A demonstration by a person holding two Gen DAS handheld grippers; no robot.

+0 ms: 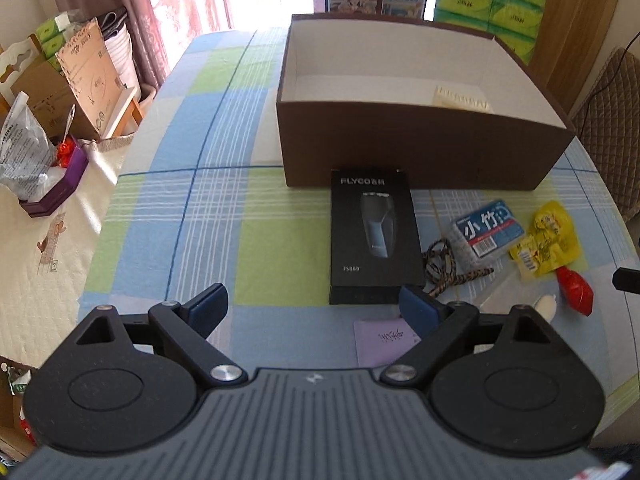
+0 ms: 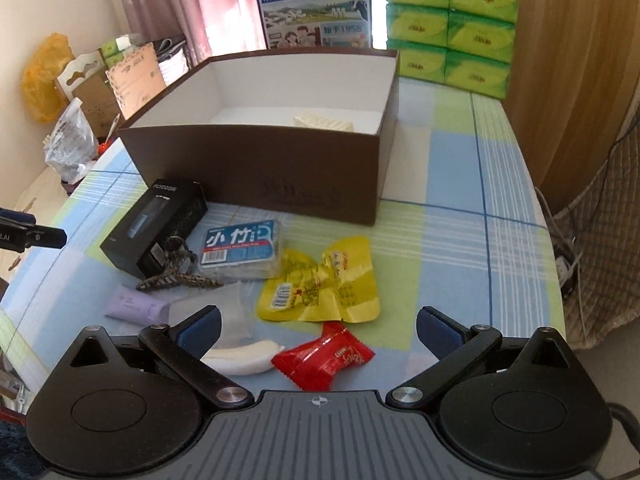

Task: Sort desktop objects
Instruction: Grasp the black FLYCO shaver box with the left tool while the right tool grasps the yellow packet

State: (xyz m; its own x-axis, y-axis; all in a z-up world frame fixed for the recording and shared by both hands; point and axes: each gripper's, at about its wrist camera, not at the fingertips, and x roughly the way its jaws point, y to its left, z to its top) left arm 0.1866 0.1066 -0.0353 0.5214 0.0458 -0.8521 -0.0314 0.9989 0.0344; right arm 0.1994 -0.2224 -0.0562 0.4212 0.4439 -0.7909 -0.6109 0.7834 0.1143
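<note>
black shaver box (image 1: 375, 240) lies flat, one short end against brown box (image 1: 408, 160).

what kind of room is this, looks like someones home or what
Probably a lived-in home, perhaps a dining area: a table with a checked tablecloth, pink curtains at a bright window, and stacked tissue packs stored beside a milk carton box.

Left gripper (image 1: 314, 306): jaws spread wide, nothing between them. Right gripper (image 2: 318, 326): jaws likewise wide apart, unloaded.
</note>
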